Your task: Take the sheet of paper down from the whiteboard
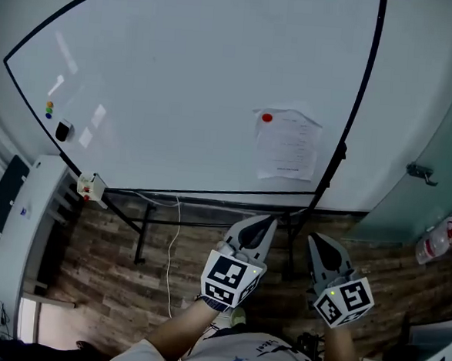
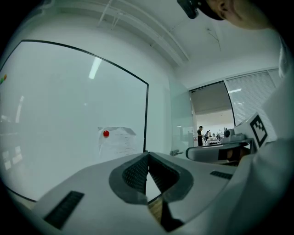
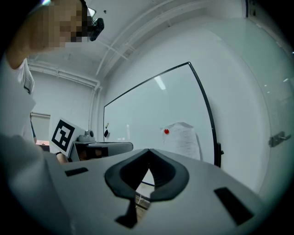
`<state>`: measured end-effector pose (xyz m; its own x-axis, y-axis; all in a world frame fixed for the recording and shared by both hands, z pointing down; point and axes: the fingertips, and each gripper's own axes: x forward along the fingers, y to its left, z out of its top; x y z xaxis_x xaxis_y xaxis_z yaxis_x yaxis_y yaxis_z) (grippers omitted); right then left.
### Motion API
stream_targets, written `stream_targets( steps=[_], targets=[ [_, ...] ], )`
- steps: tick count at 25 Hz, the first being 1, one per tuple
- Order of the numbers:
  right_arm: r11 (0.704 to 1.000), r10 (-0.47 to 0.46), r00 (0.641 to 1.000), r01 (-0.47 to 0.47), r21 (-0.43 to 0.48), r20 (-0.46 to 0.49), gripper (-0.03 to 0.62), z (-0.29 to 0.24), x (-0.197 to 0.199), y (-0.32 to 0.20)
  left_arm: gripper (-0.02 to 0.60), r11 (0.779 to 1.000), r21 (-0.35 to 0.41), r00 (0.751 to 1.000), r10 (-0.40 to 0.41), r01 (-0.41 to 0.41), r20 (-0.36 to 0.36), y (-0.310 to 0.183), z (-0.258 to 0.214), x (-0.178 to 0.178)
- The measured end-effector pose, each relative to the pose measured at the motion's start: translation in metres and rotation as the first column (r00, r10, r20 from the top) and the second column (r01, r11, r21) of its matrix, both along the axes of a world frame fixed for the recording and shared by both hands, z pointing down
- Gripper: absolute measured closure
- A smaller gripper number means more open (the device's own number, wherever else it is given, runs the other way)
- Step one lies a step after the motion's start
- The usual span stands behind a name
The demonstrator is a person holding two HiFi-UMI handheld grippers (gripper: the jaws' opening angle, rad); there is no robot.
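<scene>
A white sheet of paper (image 1: 287, 145) hangs on the whiteboard (image 1: 178, 88) near its right edge, pinned at its top left corner by a red magnet (image 1: 267, 118). The paper (image 2: 117, 141) with the magnet (image 2: 106, 133) shows ahead in the left gripper view, and the paper (image 3: 182, 137) also in the right gripper view. My left gripper (image 1: 268, 223) is shut and empty, some way short of the board. My right gripper (image 1: 316, 244) beside it is shut with nothing in it, its tips meeting.
The board's black frame (image 1: 354, 108) stands on a stand over a wood-plank floor (image 1: 126, 285). A black eraser (image 1: 63, 131) and small coloured magnets (image 1: 49, 109) sit at the board's left. A glass wall with a handle (image 1: 419, 173) lies to the right. A white cable (image 1: 172, 249) hangs below the board.
</scene>
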<state>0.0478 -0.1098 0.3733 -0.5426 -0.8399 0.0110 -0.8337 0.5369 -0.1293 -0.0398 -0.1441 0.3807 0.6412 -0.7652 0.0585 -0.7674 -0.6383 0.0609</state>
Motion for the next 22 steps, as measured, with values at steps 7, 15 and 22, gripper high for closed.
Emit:
stream_targets(
  steps=[7,15,22],
  targets=[
    [0.999,0.035,0.999,-0.035,-0.013,-0.018,0.583,0.004,0.0,-0.052,0.569,1.0,-0.004,1.0,0.002,-0.002,-0.005,-0.059,0.005,-0.003],
    [1.0,0.016,1.0,-0.016,0.001,-0.019,0.583,0.01,0.018,-0.137,0.569,0.992,0.03,0.992,-0.12,0.119,0.03,-0.137,-0.001,-0.004],
    [0.999,-0.047,0.998,0.048,0.021,-0.048,0.583,0.01,0.036,-0.204,0.569,0.953,0.078,0.955,-0.296,0.294,0.027,-0.207,-0.013,-0.009]
  ],
)
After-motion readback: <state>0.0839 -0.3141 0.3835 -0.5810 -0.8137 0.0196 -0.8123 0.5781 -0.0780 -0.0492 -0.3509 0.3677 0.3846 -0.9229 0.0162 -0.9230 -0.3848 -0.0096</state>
